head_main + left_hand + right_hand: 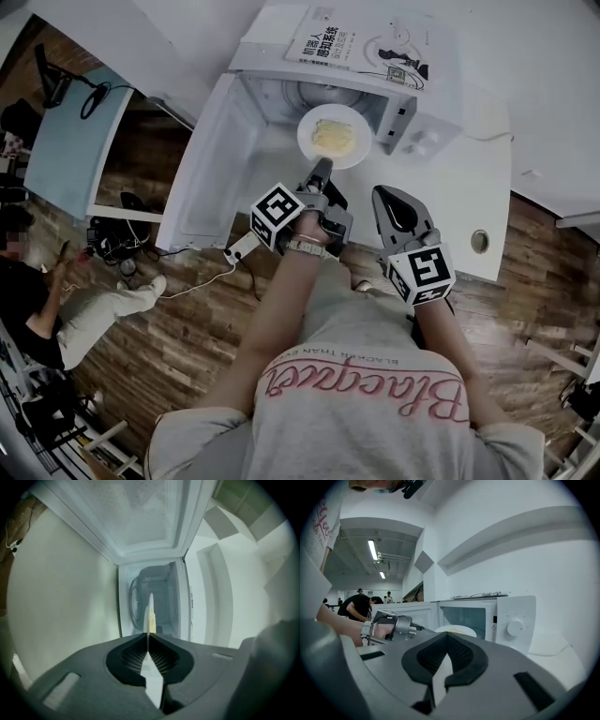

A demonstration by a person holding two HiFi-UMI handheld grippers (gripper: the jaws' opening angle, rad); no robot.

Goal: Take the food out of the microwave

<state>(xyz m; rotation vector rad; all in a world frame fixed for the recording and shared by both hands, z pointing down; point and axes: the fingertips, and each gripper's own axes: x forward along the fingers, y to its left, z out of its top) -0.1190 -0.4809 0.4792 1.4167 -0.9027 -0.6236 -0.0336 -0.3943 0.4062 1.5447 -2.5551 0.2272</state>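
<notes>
Jaws: the left gripper (322, 169) is clenched on the near rim of a white plate (334, 137). In the left gripper view the two pads meet on the plate (151, 612), which appears edge-on as a thin pale blade running forward from the jaw tips. A strip of yellow food (153, 621) shows just past the tips. The rim passes back between the ribbed pads.

The right gripper (382, 194) has its jaws pressed together with nothing between them, as the right gripper view shows (447, 635). It hangs beside the left gripper, apart from the plate.

Task object: the food (330, 137) is a pale yellow portion lying in the middle of the plate. In the head view the plate sits at the mouth of the open microwave (417, 108), directly beyond the left jaw tips. Whether it has fully cleared the cavity cannot be told. In the right gripper view the plate (456, 630) shows in front of the lower edge of the opening. The left gripper (389, 623) stands at its left there, and the control dial (513, 627) at its right.

Surroundings: the microwave door (202, 173) stands swung wide open. A book (349, 42) lies on top of the microwave. The microwave rests on a white counter (489, 183).
</notes>
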